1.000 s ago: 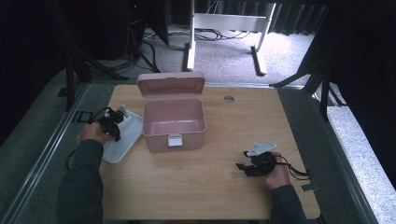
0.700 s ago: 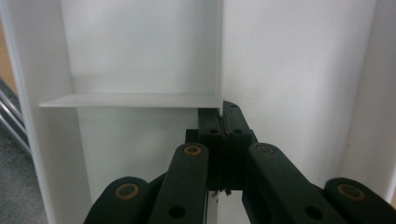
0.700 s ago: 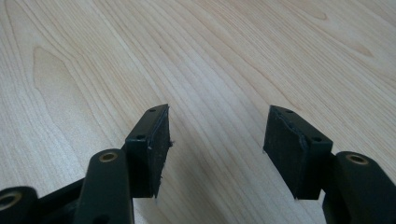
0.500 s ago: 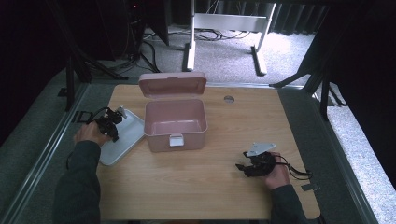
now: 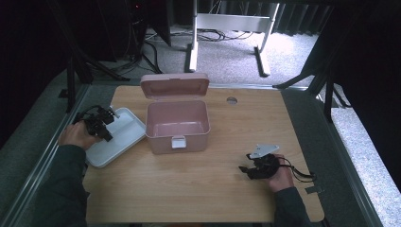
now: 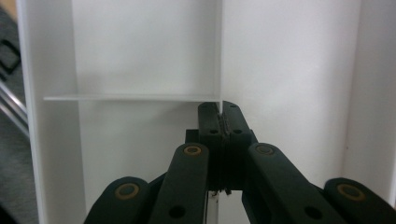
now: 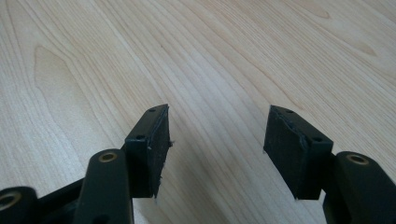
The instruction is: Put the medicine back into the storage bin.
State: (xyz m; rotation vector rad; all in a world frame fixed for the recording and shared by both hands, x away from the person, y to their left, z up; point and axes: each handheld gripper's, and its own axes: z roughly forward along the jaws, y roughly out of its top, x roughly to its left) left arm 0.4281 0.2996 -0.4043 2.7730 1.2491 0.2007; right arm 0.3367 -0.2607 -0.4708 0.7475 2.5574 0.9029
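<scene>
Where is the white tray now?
In the high view the white tray lies at the table's left edge, beside the open pink box, with the left claw gripping its divider.

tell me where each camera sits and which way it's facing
High view: above the person's side, looking forward and down on the table; both forearms, left gripper, right gripper.
Left gripper view: rides that gripper, facing the white tray; jaws clamp its divider.
Right gripper view: faces bare tabletop; jaws apart.
Shared: tray in high and left gripper views.
</scene>
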